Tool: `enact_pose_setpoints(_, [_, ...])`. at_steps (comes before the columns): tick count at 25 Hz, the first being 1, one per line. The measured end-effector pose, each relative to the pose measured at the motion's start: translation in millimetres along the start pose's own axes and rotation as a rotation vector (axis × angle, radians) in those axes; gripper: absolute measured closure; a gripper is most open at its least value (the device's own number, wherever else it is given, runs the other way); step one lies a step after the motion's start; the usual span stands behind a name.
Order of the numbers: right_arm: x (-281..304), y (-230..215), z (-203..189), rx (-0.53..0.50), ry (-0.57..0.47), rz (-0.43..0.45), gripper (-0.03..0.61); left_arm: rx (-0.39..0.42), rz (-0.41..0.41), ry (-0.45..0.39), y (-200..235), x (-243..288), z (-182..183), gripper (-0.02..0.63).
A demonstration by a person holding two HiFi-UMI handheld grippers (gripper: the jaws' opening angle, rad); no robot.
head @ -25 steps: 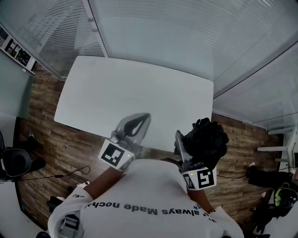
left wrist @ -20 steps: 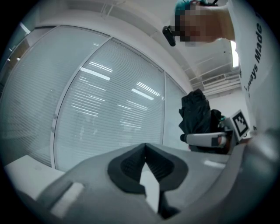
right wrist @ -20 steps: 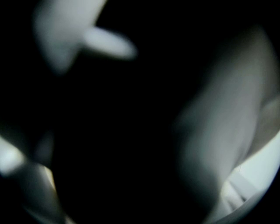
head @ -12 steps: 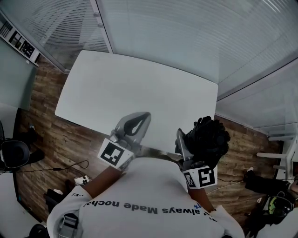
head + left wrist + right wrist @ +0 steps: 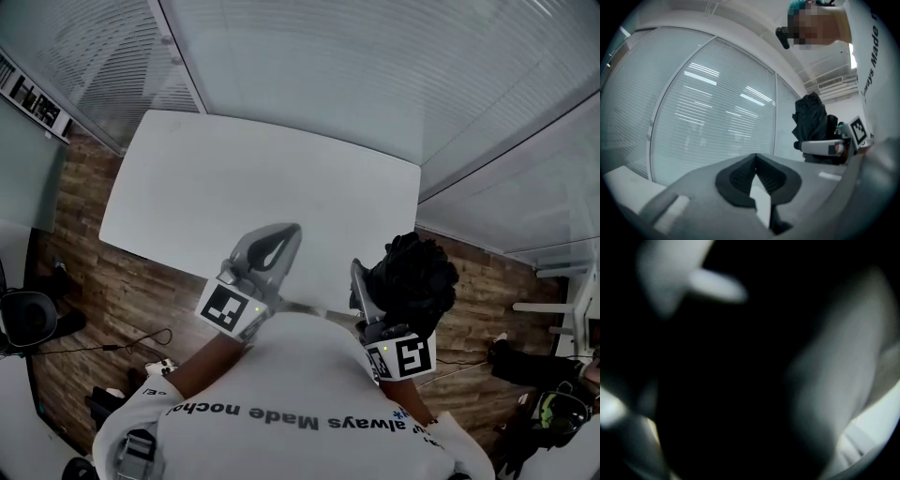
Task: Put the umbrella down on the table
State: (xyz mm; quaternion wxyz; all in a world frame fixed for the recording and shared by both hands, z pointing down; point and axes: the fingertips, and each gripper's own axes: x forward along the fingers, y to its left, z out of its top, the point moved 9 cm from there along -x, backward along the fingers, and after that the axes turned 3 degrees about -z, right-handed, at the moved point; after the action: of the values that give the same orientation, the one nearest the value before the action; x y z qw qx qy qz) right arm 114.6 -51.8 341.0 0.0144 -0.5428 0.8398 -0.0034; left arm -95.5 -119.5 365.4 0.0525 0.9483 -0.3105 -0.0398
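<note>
Right fingers (image 5: 359,284) clamped on black umbrella (image 5: 414,281), left fingers (image 5: 281,234) together, both at table's (image 5: 234,178) near edge

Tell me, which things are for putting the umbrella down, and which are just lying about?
For the job:
- black umbrella
- right gripper, clamped on it
- white table

Just lying about:
- left gripper, shut and empty
- black chair
- cable on the floor

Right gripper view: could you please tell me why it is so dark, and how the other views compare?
Right gripper view: nearly black and blurred, with the umbrella right at the lens. Head view: evenly lit, with fisheye bending the table edges. Left gripper view: dark vignetted corners, near jaws soft.
</note>
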Motion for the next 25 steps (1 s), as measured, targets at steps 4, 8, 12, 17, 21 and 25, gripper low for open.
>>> enact_pose_setpoints(4, [-9,-20,1,-0.004,0.000,-0.013,0.348,0.005,-0.013,-0.004,-12,19,1,0.611])
enact_pose_setpoints(8, [-13,-33,-6,0.016,-0.013,-0.017,0.348,0.008,-0.012,0.003,-16,29,0,0.611])
enact_pose_setpoints(12, [-4,-39,-9,0.035,0.012,0.006,0.348,0.014,-0.003,0.011,-14,33,-3,0.611])
enact_pose_setpoints(17, [3,-47,-24,0.059,0.055,0.019,0.348,0.016,0.016,0.017,-15,34,-3,0.611])
enact_pose_setpoints(21, [14,-55,-39,0.089,0.102,0.027,0.348,0.015,0.032,0.022,-14,33,-3,0.611])
enact_pose_setpoints(25, [23,-63,-62,0.125,0.176,0.019,0.348,0.016,0.044,0.018,-12,31,-2,0.611])
